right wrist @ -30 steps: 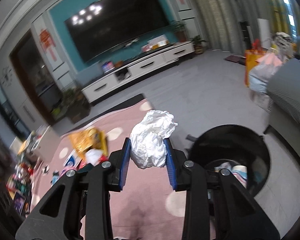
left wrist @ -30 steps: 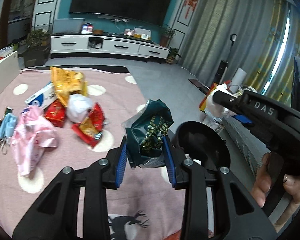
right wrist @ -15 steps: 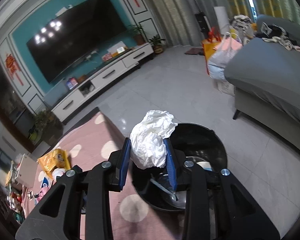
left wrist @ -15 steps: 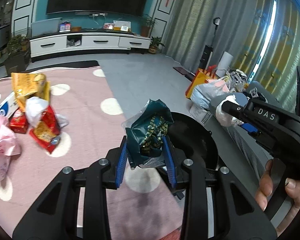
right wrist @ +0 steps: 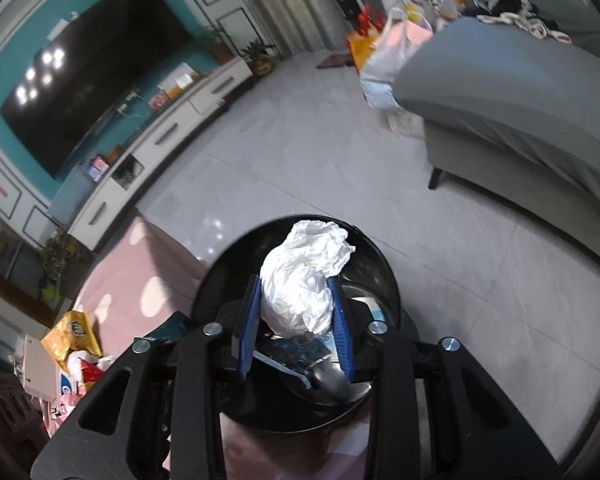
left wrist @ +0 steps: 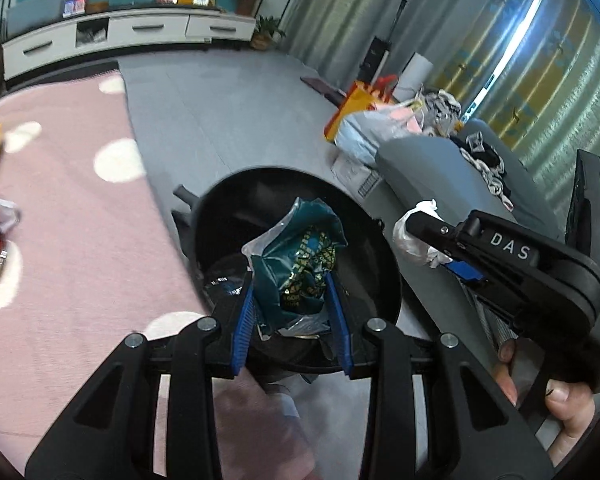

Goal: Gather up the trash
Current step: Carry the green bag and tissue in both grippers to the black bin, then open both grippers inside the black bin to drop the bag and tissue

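A: Hovering over the black bin, both loads unreleased. Left hand-held gripper pinches the green wrapper; right hand-held gripper pinches the white paper wad.

B: Left to do?

A: Drop both; wrappers remain on the pink rug.

B: Change?

A: A second ago both were above the rug; now above the bin.

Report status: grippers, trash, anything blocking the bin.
Left gripper shut on green wrapper. Right gripper shut on white paper wad. Both above the black bin. Mouth unobstructed; more litter on the rug.
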Tool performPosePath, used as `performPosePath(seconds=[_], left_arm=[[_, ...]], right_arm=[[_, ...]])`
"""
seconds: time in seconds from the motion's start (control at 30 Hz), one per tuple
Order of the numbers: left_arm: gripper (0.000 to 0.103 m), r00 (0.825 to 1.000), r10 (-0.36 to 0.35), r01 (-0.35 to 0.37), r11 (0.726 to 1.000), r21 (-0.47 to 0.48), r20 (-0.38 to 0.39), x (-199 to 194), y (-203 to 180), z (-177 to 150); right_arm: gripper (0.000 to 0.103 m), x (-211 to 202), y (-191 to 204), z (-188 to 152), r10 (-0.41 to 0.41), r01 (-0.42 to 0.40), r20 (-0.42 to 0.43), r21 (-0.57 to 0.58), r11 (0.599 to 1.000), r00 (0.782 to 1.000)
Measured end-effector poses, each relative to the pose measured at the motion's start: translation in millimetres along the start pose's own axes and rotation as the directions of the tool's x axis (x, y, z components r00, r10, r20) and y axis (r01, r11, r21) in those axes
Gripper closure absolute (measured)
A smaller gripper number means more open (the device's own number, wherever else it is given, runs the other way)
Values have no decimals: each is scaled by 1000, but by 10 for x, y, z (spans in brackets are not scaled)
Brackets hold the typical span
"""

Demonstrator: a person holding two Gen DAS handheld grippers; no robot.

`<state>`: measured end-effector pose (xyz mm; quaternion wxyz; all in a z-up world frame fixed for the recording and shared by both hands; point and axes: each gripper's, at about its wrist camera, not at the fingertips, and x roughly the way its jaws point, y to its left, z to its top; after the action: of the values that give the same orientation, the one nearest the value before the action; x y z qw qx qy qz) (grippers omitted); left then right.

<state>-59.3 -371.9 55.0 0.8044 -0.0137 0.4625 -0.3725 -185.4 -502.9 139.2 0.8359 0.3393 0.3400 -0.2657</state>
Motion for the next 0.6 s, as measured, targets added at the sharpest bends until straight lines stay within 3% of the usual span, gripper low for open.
performPosePath(seconds=[0.6], left_arm=[[68,991,-36,38,999,12,-127,574,-139,-34]], right_arm=[[69,374,-111,-7,-96,97,-116,-2,995,989]])
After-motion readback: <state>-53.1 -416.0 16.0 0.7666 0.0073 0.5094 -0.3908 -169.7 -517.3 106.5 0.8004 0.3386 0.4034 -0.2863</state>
